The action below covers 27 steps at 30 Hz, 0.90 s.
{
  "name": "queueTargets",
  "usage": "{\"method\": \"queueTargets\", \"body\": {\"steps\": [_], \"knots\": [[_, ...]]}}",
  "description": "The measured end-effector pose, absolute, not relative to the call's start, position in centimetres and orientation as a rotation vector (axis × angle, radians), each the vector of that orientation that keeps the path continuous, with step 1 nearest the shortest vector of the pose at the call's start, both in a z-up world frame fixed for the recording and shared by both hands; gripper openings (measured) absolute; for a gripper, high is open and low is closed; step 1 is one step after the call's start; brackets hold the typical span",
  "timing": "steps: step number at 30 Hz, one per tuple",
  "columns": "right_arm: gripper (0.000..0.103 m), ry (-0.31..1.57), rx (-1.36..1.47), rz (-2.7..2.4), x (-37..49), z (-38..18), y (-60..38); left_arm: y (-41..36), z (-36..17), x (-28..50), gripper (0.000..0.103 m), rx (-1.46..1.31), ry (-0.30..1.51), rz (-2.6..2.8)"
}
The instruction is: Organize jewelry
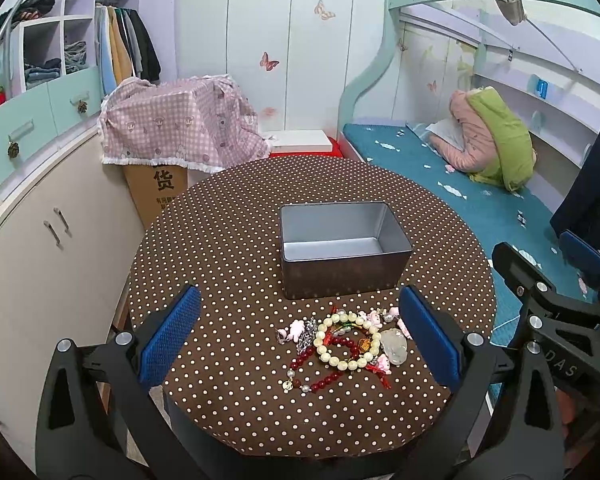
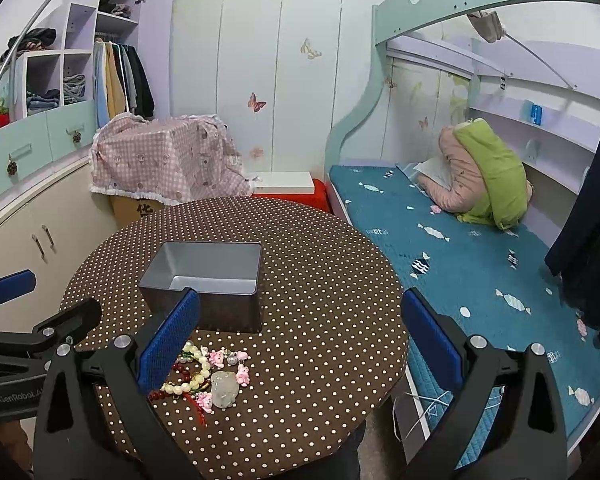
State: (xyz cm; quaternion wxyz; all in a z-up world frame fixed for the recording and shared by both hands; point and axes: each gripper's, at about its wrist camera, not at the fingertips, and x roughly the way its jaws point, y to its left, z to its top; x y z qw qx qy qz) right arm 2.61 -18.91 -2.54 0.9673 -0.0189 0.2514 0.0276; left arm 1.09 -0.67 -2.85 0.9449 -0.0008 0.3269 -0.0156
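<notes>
Both the left gripper (image 1: pixel 300 344) and right gripper (image 2: pixel 300 352) hover wide open and empty over the tangled jewelry (image 1: pixel 340 346) lying just before the empty tin (image 1: pixel 342 248) on the dotted table (image 1: pixel 228 240), so nothing seems sorted yet; next, pinch one strand free.

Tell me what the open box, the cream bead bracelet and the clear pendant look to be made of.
Open box: likely thin metal, tin-like; matte silver inside with soft sheen, dark outside.
Cream bead bracelet: glossy pale beads, jade-like stone, glass or plastic; cannot tell which.
Clear pendant: translucent, cloudy white, carved-looking; crystal, glass or resin.
</notes>
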Motion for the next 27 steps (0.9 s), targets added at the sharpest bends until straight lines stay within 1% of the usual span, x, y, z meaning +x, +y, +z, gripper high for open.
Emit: {"method": "queueTargets", "body": {"steps": [14, 19, 23, 27], "knots": [[0.097, 0.609, -0.03, 0.062, 3.6, -5.1, -19.0, 0.2, -5.8, 2.3, 0.098, -0.012, 0.779, -0.029], [0.097, 0.701, -0.006, 0.1, 4.3, -7.1, -19.0, 1.0, -7.5, 3.0, 0.098, -0.023, 0.849, -0.033], [0.097, 0.825, 0.022, 0.145, 5.3, -9.3, -18.7, 1.7, -9.4, 3.7, 0.098, -0.024, 0.911, -0.027], [0.097, 0.88, 0.035, 0.16, 5.6, -10.5, -18.4, 2.1, -10.6, 4.2, 0.098, -0.035, 0.958, -0.029]]}}
